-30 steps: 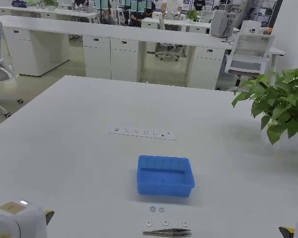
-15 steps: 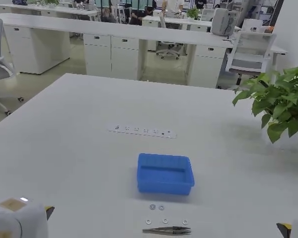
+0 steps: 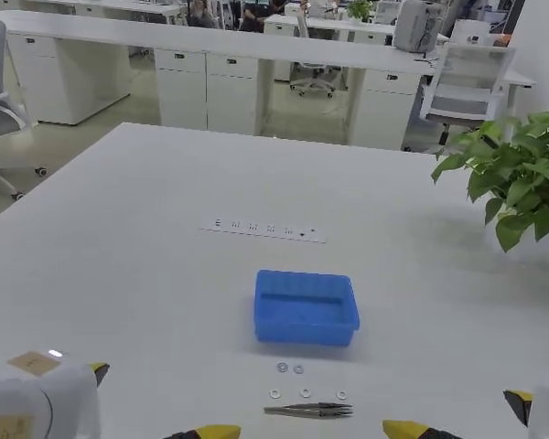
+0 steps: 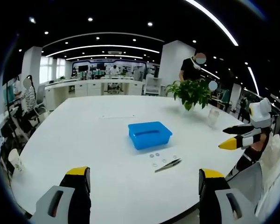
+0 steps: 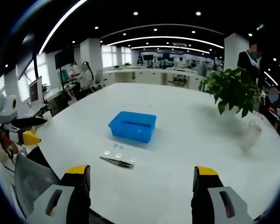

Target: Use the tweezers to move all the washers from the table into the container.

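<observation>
A blue container [image 3: 306, 308] sits mid-table, also in the left gripper view [image 4: 149, 134] and the right gripper view [image 5: 132, 126]. Just in front of it lie several small washers [image 3: 298, 369] [image 4: 155, 155] [image 5: 114, 150]. Metal tweezers [image 3: 308, 411] [image 4: 168, 164] [image 5: 117, 162] lie flat on the table nearest me. My left gripper [image 3: 152, 401] [image 4: 143, 173] is open at the lower left, short of the tweezers and holding nothing. At the lower right, my right gripper [image 3: 462, 415] [image 5: 142, 171] is open too, its jaws wide apart and bare.
A white power strip [image 3: 263, 229] is set into the table beyond the container. A potted plant [image 3: 517, 178] stands at the right edge. White desks [image 3: 210, 64] and office chairs [image 3: 462, 87] fill the room behind, with people standing around.
The head camera has tipped down, so the whole picture has slid up. The inner yellow jaw tips of both grippers now show at the bottom edge. Container, washers and tweezers lie as before.
</observation>
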A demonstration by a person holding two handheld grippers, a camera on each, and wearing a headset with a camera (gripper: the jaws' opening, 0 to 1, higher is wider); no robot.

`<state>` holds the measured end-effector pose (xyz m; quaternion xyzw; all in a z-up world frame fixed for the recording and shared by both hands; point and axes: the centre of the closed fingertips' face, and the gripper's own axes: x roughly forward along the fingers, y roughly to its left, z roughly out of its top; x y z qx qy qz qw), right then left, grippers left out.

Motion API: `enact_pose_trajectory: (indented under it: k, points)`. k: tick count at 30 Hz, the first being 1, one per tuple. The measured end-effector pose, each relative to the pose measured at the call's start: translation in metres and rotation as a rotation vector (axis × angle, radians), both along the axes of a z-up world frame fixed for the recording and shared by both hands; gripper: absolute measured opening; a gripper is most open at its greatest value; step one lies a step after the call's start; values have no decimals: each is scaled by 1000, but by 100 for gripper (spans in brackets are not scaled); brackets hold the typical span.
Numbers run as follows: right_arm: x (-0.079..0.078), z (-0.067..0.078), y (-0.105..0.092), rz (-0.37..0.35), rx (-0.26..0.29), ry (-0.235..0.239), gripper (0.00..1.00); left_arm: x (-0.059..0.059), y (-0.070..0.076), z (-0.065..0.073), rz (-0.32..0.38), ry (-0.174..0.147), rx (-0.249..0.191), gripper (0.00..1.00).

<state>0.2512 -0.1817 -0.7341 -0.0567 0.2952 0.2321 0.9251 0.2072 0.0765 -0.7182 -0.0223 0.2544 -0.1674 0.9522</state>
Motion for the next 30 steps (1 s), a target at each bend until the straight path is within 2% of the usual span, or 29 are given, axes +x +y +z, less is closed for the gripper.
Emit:
enact_pose_trajectory:
  k: [3, 10, 14, 17, 22, 30]
  points:
    - [1, -2, 2, 7, -1, 6, 90, 2, -2, 0, -15, 2, 15, 93]
    - [5, -7, 7, 16, 4, 20, 89, 10, -2, -2, -21, 5, 20, 91]
    - [7, -9, 11, 21, 16, 22, 85, 15, -5, -2, -43, -3, 37, 89]
    - [9, -13, 15, 22, 37, 33, 85, 19, -12, -5, -99, -11, 55, 86]
    - [10, -22, 22, 44, 47, 60, 82, 27, -23, -14, -206, 17, 122, 73]
    - [9, -34, 26, 80, 25, 90, 80, 46, -44, -32, -338, 53, 163, 52]
